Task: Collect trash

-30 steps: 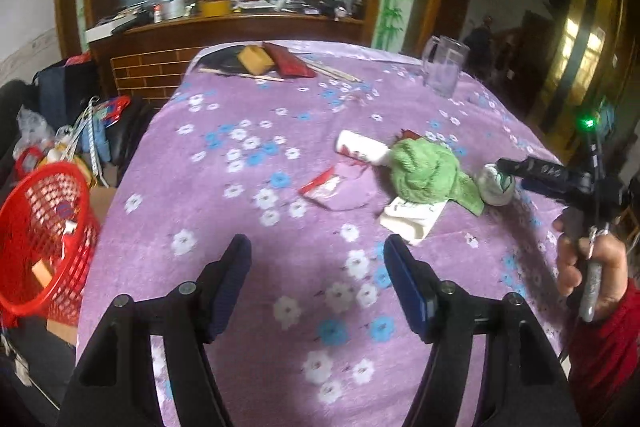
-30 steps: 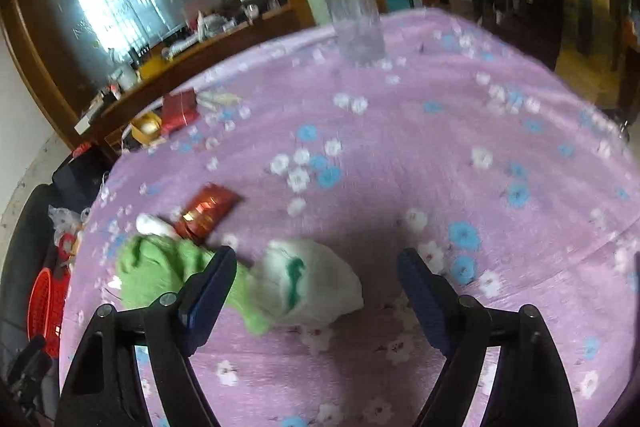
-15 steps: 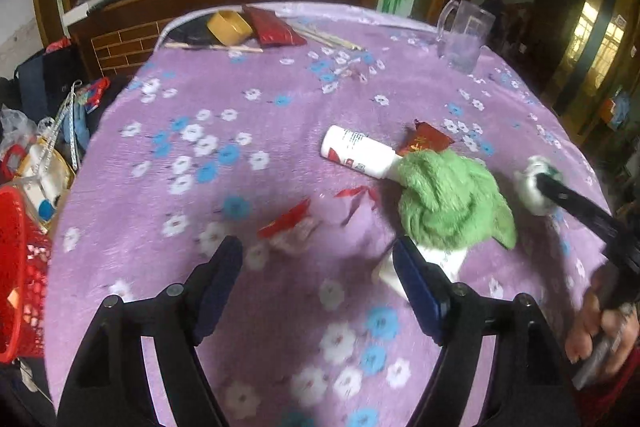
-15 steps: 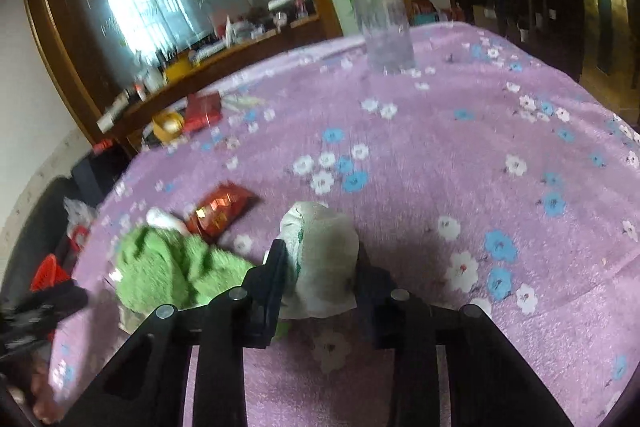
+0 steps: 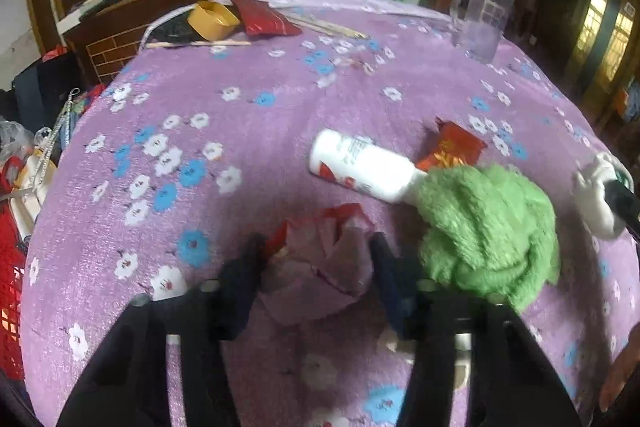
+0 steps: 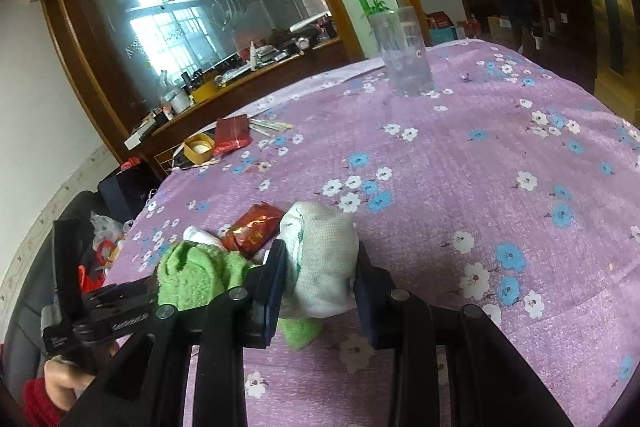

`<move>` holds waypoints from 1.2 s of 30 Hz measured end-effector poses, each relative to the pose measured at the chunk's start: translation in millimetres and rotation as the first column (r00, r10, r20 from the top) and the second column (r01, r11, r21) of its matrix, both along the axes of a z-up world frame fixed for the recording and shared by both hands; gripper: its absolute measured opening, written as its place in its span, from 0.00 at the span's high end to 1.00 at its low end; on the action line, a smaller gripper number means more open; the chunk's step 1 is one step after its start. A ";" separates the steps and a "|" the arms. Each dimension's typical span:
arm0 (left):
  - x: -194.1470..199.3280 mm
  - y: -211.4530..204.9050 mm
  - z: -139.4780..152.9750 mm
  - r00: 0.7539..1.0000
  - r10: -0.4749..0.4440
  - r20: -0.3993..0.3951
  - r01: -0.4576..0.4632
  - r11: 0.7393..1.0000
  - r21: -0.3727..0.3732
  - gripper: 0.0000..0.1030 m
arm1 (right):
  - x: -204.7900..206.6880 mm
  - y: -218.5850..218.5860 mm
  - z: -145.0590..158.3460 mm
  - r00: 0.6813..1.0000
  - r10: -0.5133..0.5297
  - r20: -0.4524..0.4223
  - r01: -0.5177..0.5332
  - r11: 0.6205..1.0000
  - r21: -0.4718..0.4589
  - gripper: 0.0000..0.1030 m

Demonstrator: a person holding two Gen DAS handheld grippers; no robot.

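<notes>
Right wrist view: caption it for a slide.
Right gripper clamps a crumpled white cloth on the purple floral tablecloth, beside a green towel.

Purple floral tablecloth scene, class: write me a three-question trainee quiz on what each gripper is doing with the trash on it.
1. True or false: the right gripper is shut on the white crumpled wad.
2. What lies between the left gripper's fingers? A) green fuzzy cloth B) crumpled wrapper C) white bottle
3. Fill in: the white bottle lies on its ____.

Key: 1 true. 2 B; the jaws have just been closing around it. 3 side.
</notes>
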State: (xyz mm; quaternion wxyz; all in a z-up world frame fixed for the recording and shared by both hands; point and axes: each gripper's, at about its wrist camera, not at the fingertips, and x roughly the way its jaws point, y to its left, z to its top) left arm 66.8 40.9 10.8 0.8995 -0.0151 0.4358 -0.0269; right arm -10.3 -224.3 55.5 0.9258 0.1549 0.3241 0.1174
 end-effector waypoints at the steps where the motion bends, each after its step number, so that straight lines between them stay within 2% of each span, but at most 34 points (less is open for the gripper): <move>1: -0.5 1.7 -0.3 1.000 0.007 0.010 -0.007 1.000 -0.003 0.58 | -1.6 2.4 1.3 1.000 0.005 0.007 -0.005 1.000 -0.007 0.67; 4: -6.5 5.1 1.3 0.998 0.037 0.043 -0.038 0.999 0.010 0.62 | -4.7 5.4 5.4 0.999 0.013 0.031 -0.012 1.000 -0.024 0.67; 8: -18.9 14.0 12.0 0.991 0.092 0.102 -0.093 0.996 0.005 0.63 | -11.3 9.2 10.5 0.998 0.009 0.070 -0.005 0.998 -0.055 0.67; 11: -35.5 21.0 25.3 0.971 0.144 0.192 -0.150 0.989 0.014 0.63 | -15.4 13.1 13.2 0.996 0.017 0.092 -0.010 0.997 -0.075 0.67; 17: -47.7 22.6 40.1 0.934 0.184 0.305 -0.205 0.978 0.038 0.63 | -18.0 22.0 15.6 0.993 0.038 0.113 -0.024 0.992 -0.121 0.67; 28: -49.3 28.4 39.7 0.927 0.189 0.323 -0.207 0.978 0.022 0.63 | -17.9 23.2 16.0 0.992 0.033 0.123 -0.015 0.989 -0.145 0.67; 36: -47.6 29.4 37.3 0.932 0.184 0.313 -0.197 0.980 0.008 0.63 | -11.3 23.5 11.9 0.995 0.027 0.101 -0.011 0.988 -0.156 0.67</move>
